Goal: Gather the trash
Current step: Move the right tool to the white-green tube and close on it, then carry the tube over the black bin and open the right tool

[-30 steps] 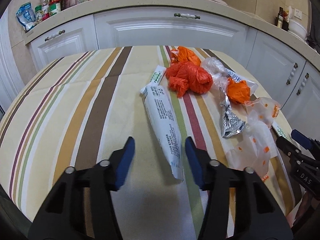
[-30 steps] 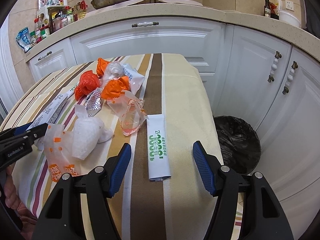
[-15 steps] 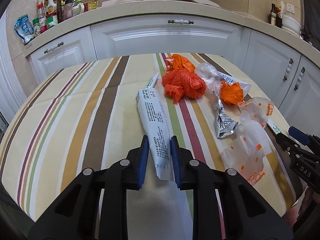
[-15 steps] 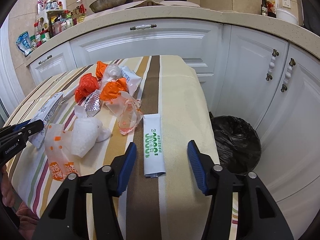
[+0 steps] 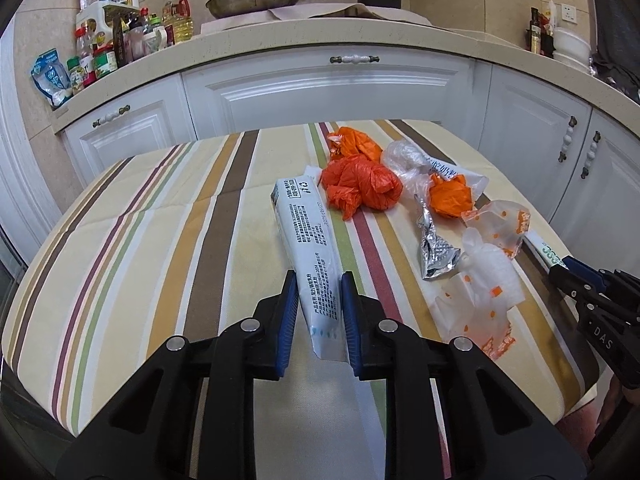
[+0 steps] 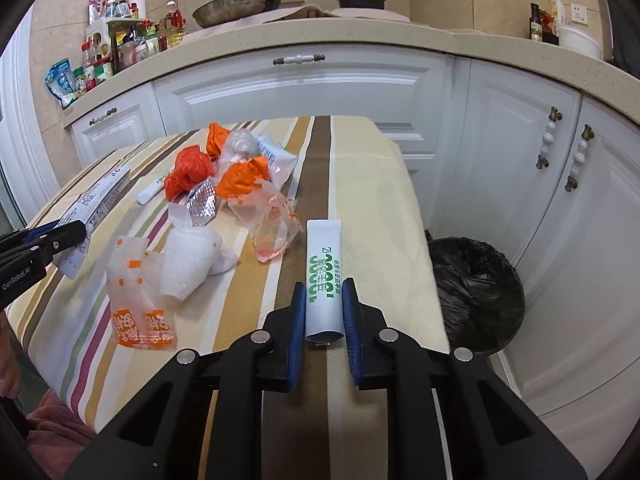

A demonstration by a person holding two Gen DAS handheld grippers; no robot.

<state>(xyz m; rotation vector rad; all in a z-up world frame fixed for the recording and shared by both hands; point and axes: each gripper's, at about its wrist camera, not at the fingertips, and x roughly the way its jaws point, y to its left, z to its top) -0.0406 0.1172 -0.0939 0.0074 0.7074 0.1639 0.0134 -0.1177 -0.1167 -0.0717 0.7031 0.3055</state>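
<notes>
the left fingers (image 5: 319,298) pinch the near end of a long white printed packet (image 5: 306,236), their blue pads pressed to its two sides; the right fingers (image 6: 323,308) have just been closing and now clamp the near end of a white sachet with green print (image 6: 323,276). both pieces lie lengthwise toward 12 o'clock on the striped bench (image 5: 132,240), the far end of the packet looking slightly raised off the cloth.

to do this step well, i judge each lift should go straight up before any swing, so the free ends clear the cloth and do not drag the neighbours. the packet is long and floppy, held only at its tail; it will likely droop, so carry it slowly. the sachet is stiffer and should travel easily.

from the left wrist view, the rest of the litter sits at 1 to 3 o'clock of the packet: orange crumpled bags (image 5: 360,186), a clear bag (image 5: 404,158), a foil wrapper (image 5: 434,252), and clear wrappers with orange dots (image 5: 480,280).

the only container in sight is a bin lined with a black bag (image 6: 476,284), on the floor at 3 o'clock of the right fingers, just past the bench edge. its inside looks dark; i cannot tell whether anything lies in it. aim drops over its middle, not the rim.
</notes>
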